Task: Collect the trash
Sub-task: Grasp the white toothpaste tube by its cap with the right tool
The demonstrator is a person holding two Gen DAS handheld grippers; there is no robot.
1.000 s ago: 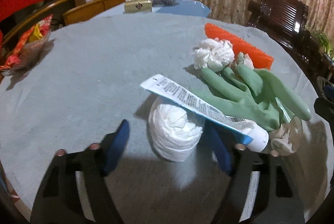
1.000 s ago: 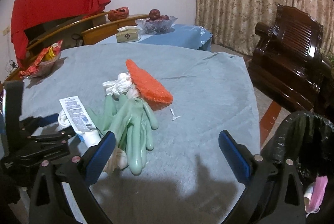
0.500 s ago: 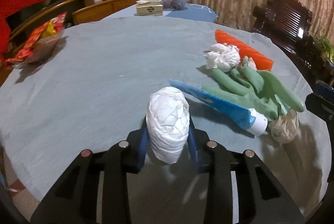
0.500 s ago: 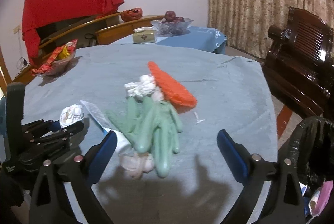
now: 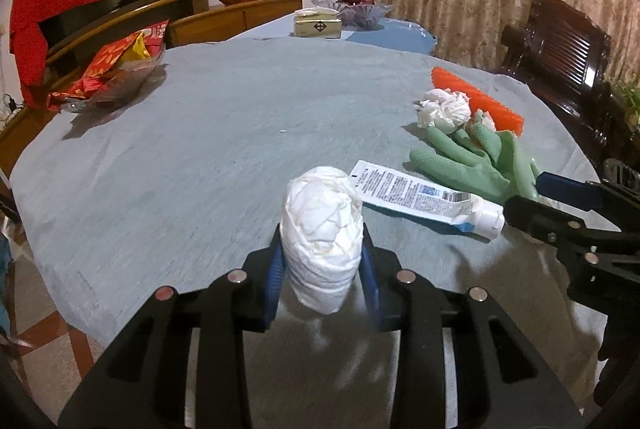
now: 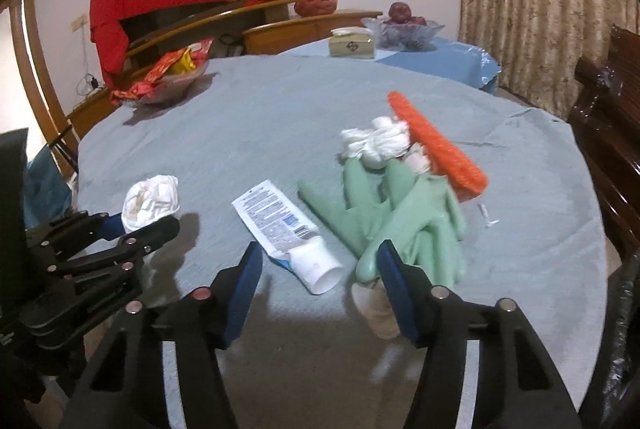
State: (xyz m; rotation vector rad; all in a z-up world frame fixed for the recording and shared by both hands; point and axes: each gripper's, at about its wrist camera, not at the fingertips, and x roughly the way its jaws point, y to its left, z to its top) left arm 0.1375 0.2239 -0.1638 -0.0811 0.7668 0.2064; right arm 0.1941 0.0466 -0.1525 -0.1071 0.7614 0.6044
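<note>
While the left gripper (image 5: 322, 269) held the crumpled white tissue wad (image 5: 322, 237) pinched between its blue pads, lifted clear of the round table covered in a pale blue-grey cloth (image 5: 200, 149), the right gripper (image 6: 320, 281) pointed down at the flattened white toothpaste tube with blue print (image 6: 288, 229). Its jaws were closing from a half-wide stance, with the tube's white capped end lying between them but not yet pressed. The tube's long axis ran away from that gripper, up and to the left in the right wrist view, so the cap was the nearest part and the pads stood on either side of it. Just right of the tube lay the pale green rubber gloves (image 6: 400, 213), one fingertip touching the inner side of the right pad; that probably risked catching glove along with tube. The right hand was plainly the nearer one, the left being occupied.
</note>
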